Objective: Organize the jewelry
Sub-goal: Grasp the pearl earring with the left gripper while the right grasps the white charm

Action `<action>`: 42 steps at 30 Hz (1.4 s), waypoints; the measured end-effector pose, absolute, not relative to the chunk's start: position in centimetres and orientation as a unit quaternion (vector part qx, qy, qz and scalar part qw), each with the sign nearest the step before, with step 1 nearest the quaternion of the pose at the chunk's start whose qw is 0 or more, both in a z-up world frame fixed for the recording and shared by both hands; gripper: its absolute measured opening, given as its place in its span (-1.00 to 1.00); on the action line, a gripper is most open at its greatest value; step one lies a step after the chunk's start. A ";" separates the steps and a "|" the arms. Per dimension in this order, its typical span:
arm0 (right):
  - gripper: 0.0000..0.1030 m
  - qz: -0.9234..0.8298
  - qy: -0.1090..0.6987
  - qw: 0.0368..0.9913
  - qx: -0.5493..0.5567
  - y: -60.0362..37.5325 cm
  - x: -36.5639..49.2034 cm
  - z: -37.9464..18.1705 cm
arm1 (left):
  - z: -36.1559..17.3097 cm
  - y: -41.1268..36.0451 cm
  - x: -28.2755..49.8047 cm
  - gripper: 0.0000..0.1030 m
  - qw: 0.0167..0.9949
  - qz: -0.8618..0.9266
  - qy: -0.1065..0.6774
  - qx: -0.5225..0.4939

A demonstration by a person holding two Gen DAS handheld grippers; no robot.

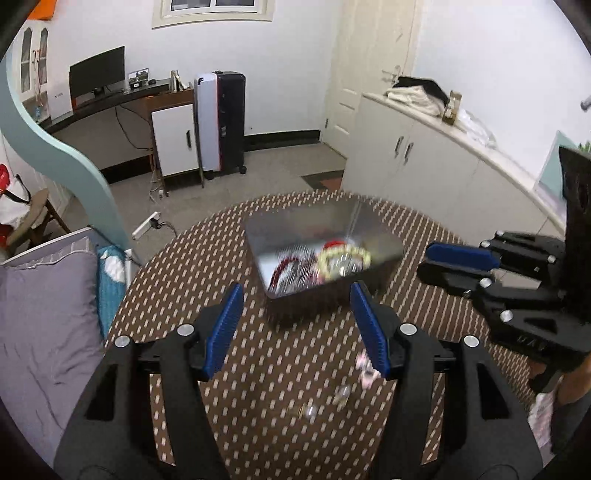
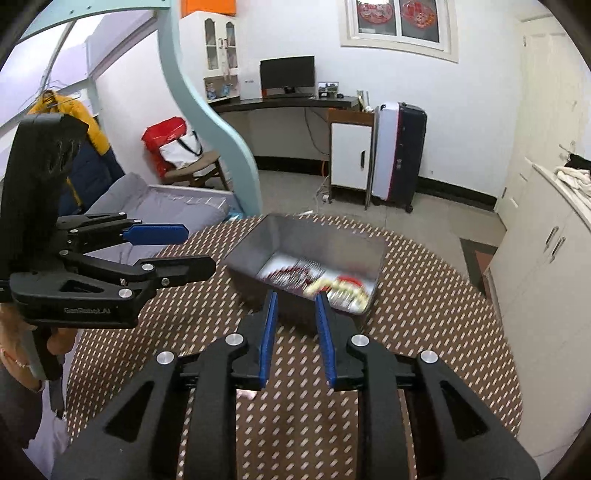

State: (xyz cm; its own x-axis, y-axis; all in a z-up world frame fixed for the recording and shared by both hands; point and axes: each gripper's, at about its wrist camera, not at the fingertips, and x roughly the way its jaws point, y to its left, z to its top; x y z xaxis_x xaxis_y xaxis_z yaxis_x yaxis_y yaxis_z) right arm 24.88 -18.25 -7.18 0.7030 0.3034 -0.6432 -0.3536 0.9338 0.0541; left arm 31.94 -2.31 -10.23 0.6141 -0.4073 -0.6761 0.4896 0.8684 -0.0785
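This is a lived-in bedroom in a home. A bed with grey bedding (image 2: 173,206) sits under a curved pale-teal bunk frame (image 2: 218,122), and a yellow and navy jacket (image 2: 88,147) hangs beside it. Along the far wall runs a dark desk (image 2: 291,101) carrying a computer monitor (image 2: 287,72), next to a small white-doored cabinet (image 2: 351,155) and an upright suitcase (image 2: 399,151). A red bag (image 2: 166,142) rests on a wooden chair. White cupboards (image 1: 424,155) with folded clothes on top line the right wall by a cream door (image 1: 354,74). A window (image 2: 399,22) carries red paper decorations.
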 end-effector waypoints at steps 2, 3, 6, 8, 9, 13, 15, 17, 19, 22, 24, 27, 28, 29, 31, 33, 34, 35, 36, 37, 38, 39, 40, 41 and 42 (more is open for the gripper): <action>-0.58 0.179 0.351 0.918 -0.044 -17.8 23.9 -8.3 | -11.2 -1.8 30.8 0.17 0.897 -0.243 0.364 0.067; -0.57 0.178 0.355 0.917 -0.048 -17.5 23.5 -8.8 | -11.8 -1.5 30.2 0.17 0.895 -0.243 0.368 0.068; -0.56 0.184 0.376 0.907 -0.050 -17.0 22.4 -10.9 | -13.8 -0.4 29.1 0.17 0.891 -0.235 0.383 0.068; -0.56 0.184 0.387 0.902 -0.049 -16.7 21.9 -11.9 | -15.0 -0.1 28.6 0.17 0.886 -0.233 0.395 0.065; -0.55 0.185 0.393 0.900 -0.047 -16.6 21.8 -12.5 | -15.6 -0.1 28.3 0.17 0.883 -0.235 0.402 0.065; -0.51 0.184 0.409 0.893 -0.044 -16.3 21.1 -13.8 | -17.2 -0.1 27.9 0.16 0.878 -0.231 0.415 0.067; -0.49 0.182 0.412 0.892 -0.046 -16.0 21.1 -14.1 | -17.7 -0.1 27.7 0.16 0.876 -0.234 0.418 0.062; -0.46 0.181 0.416 0.890 -0.046 -15.9 21.2 -14.3 | -18.0 -0.2 27.7 0.16 0.875 -0.232 0.420 0.065; -0.43 0.180 0.418 0.889 -0.045 -15.7 21.2 -14.5 | -18.2 -0.4 27.9 0.16 0.874 -0.230 0.422 0.068; -0.40 0.180 0.422 0.888 -0.044 -15.4 21.3 -14.8 | -18.5 -0.7 28.2 0.16 0.873 -0.231 0.424 0.069; -0.36 0.181 0.424 0.886 -0.045 -15.1 21.6 -15.0 | -18.7 -1.0 28.2 0.15 0.873 -0.230 0.424 0.074; -0.29 0.179 0.425 0.886 -0.050 -14.8 21.9 -15.1 | -18.8 -1.6 28.4 -0.05 0.876 -0.220 0.420 0.090; -0.28 0.178 0.425 0.886 -0.051 -14.7 22.1 -15.2 | -18.7 -1.6 28.5 -0.10 0.876 -0.218 0.419 0.092; -0.27 0.178 0.425 0.886 -0.051 -14.7 22.2 -15.2 | -18.6 -1.9 28.6 -0.21 0.877 -0.217 0.419 0.092; -0.26 0.179 0.425 0.886 -0.051 -14.4 22.6 -15.2 | -18.6 -2.1 28.7 -0.38 0.879 -0.217 0.414 0.097; -0.25 0.180 0.425 0.885 -0.053 -14.1 22.8 -15.3 | -18.6 -2.2 28.6 -0.58 0.880 -0.220 0.409 0.101; -0.25 0.180 0.426 0.885 -0.054 -14.0 23.0 -15.3 | -18.6 -2.3 28.5 -0.58 0.880 -0.219 0.408 0.103; -0.24 0.180 0.425 0.885 -0.057 -13.7 23.2 -15.3 | -18.6 -2.2 28.5 -0.65 0.880 -0.220 0.407 0.103; -0.24 0.180 0.425 0.885 -0.060 -13.5 23.3 -15.3 | -18.5 -2.2 28.5 -0.66 0.881 -0.223 0.404 0.101; -0.24 0.180 0.425 0.885 -0.062 -13.3 23.4 -15.3 | -18.4 -2.1 28.4 -0.66 0.882 -0.225 0.403 0.099; -0.24 0.180 0.425 0.885 -0.064 -13.0 23.6 -15.4 | -18.3 -2.1 28.4 -0.67 0.881 -0.230 0.403 0.097; -0.24 0.180 0.425 0.885 -0.067 -12.9 23.7 -15.4 | -18.3 -2.1 28.4 -0.67 0.880 -0.234 0.403 0.095; -0.24 0.177 0.426 0.884 -0.073 -12.5 23.8 -15.5 | -18.3 -2.1 28.5 -0.67 0.879 -0.237 0.404 0.091; -0.24 0.175 0.426 0.884 -0.082 -12.3 23.9 -15.6 | -18.3 -2.0 28.4 -0.67 0.878 -0.240 0.405 0.088; -0.24 0.174 0.426 0.884 -0.087 -12.1 24.0 -15.6 | -18.3 -1.9 28.4 -0.67 0.877 -0.243 0.405 0.085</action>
State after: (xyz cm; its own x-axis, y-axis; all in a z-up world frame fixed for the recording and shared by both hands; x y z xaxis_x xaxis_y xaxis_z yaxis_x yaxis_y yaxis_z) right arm 24.02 -12.13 -15.61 0.5766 0.2342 -0.7827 -0.3819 0.9242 -0.0049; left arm 28.37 -1.90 -18.29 0.5534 -0.3572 -0.7525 0.4950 0.8676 -0.0478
